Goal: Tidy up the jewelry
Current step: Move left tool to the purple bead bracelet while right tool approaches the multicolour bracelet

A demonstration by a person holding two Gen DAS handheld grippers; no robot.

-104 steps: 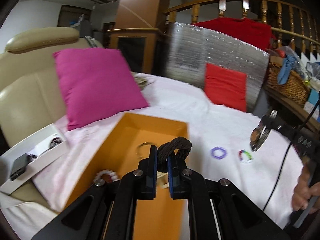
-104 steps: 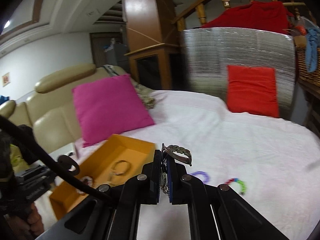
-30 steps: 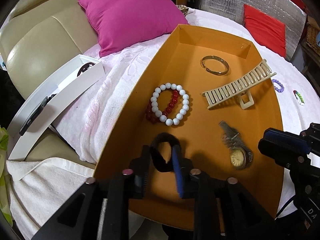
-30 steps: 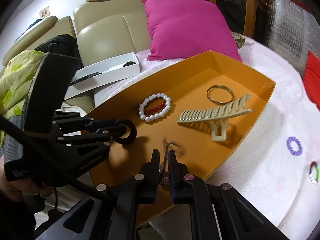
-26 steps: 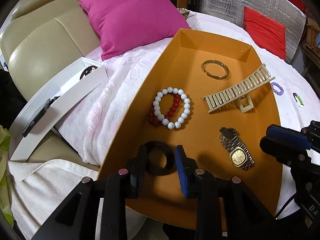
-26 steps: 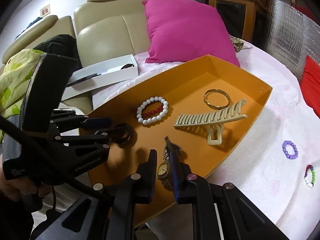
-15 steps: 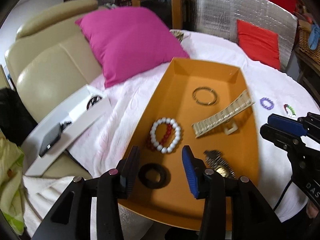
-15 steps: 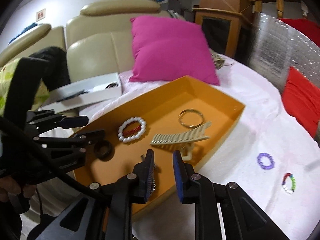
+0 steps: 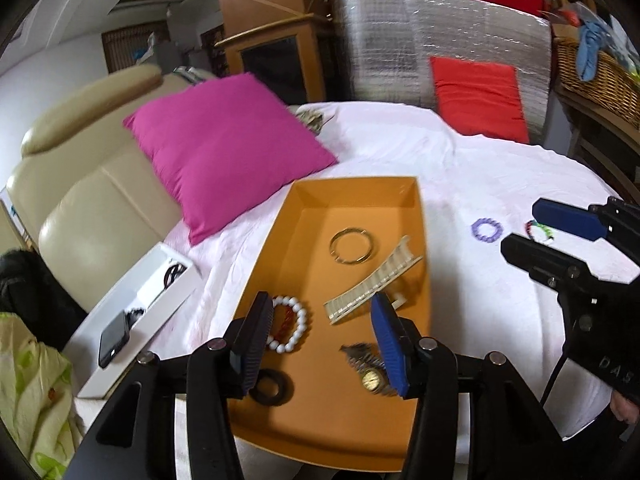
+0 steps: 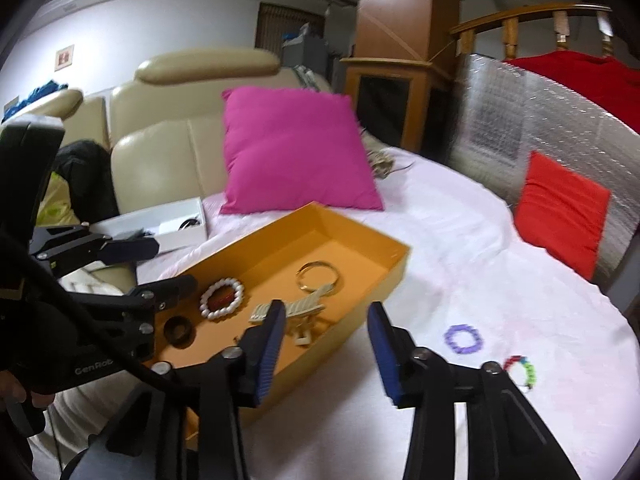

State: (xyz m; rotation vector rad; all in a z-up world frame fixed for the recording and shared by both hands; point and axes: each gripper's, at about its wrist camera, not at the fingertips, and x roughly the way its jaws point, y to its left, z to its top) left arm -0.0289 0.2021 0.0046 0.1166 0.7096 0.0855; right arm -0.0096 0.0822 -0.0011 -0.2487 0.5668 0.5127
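Observation:
An orange tray (image 9: 264, 280) (image 10: 384, 268) lies on the white cloth. Inside it sit a black hair tie (image 9: 272, 390) (image 10: 179, 330), a gold watch (image 9: 370, 370), a white-and-red bead bracelet pair (image 9: 290, 326) (image 10: 222, 298), a cream hair claw (image 9: 374, 280) (image 10: 296, 306) and a gold bangle (image 9: 352, 246) (image 10: 318, 276). My left gripper (image 9: 322, 344) hovers above the tray's near end, jaws opening, nothing between them. My right gripper (image 10: 326, 346) hangs over the tray's right edge, jaws opening, empty. A purple bracelet (image 9: 486, 229) (image 10: 463, 338) and a multicoloured bracelet (image 9: 540, 230) (image 10: 522, 372) lie on the cloth to the right.
A pink cushion (image 9: 228, 148) rests against a beige sofa (image 9: 92, 200) behind the tray. A white box (image 9: 136, 316) holding a phone sits left of the tray. A red cushion (image 9: 476, 96) leans on a silver panel, and a wicker basket (image 9: 592, 76) stands far right.
Both grippers let go: the hair tie and the watch now lie in the tray. Both grippers have opened wider and risen away from the tray, so more of the room shows.

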